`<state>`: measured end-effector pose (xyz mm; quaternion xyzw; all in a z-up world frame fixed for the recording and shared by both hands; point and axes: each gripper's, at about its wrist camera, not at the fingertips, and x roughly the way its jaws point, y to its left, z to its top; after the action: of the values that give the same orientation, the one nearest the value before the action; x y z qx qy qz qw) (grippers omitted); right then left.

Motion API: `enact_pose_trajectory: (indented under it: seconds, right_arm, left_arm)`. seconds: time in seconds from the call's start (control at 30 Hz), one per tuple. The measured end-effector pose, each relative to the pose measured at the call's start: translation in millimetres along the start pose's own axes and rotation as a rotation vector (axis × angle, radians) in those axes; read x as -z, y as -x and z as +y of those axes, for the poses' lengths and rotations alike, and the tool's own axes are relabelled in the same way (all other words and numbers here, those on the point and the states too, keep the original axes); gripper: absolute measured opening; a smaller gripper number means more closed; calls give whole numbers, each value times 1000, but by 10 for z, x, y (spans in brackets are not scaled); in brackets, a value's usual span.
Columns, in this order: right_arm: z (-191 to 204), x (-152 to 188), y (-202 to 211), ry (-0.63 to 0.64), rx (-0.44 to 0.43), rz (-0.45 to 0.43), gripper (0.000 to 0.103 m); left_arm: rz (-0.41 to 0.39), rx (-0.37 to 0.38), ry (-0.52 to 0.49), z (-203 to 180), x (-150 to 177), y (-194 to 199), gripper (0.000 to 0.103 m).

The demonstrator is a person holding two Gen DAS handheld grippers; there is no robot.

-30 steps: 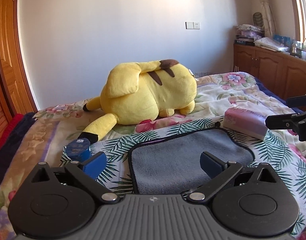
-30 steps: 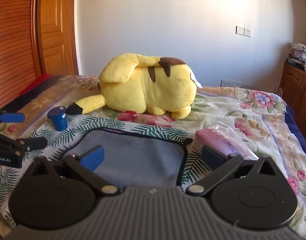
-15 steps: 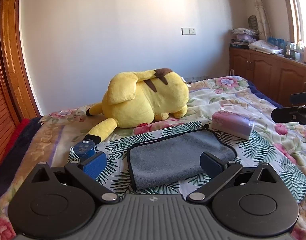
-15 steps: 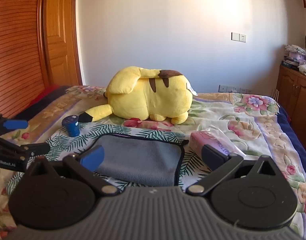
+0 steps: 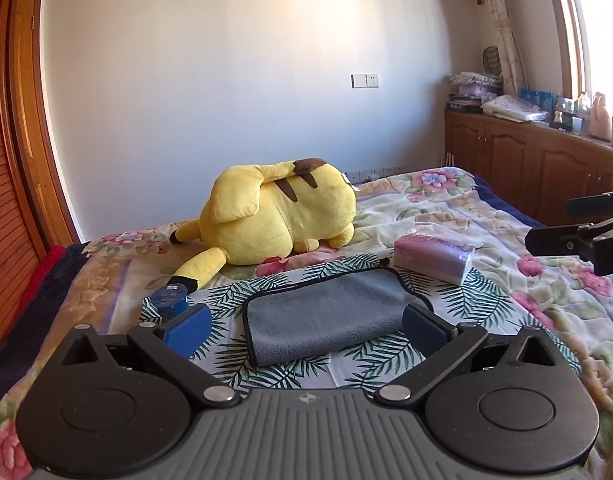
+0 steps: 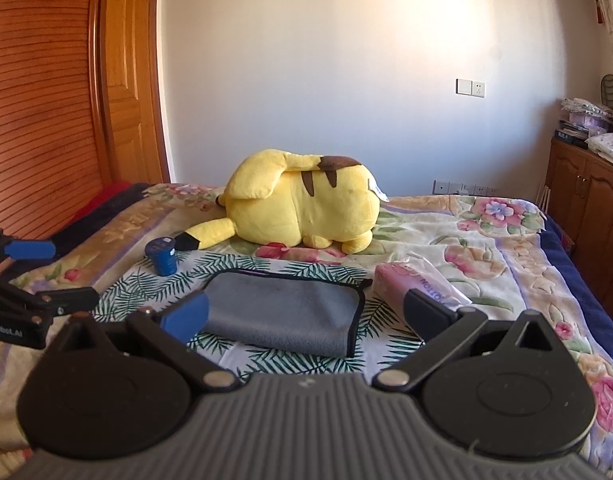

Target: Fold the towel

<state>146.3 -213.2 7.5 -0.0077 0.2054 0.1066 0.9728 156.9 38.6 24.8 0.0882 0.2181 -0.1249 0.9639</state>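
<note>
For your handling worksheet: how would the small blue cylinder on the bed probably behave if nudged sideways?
The small blue cylinder stands upright on soft, uneven bedding, so it would probably tip rather than slide. Once on its round side it might roll, though the quilt should stop it soon. Its weight cannot be judged.

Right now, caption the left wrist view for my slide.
Open left gripper above a folded grey towel on a floral bed, yellow plush behind.
</note>
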Motion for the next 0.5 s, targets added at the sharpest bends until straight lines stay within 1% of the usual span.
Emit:
enact_pose_trajectory:
  seconds: [0.23, 0.5]
  right_arm:
    - [49, 43, 262, -6, -3, -22, 103]
    - [58, 254, 473, -29, 1, -27, 103]
  left_arm:
    - [-8, -18, 15, -93, 35, 312, 87]
    - [-7, -36, 28, -226, 153, 527, 87]
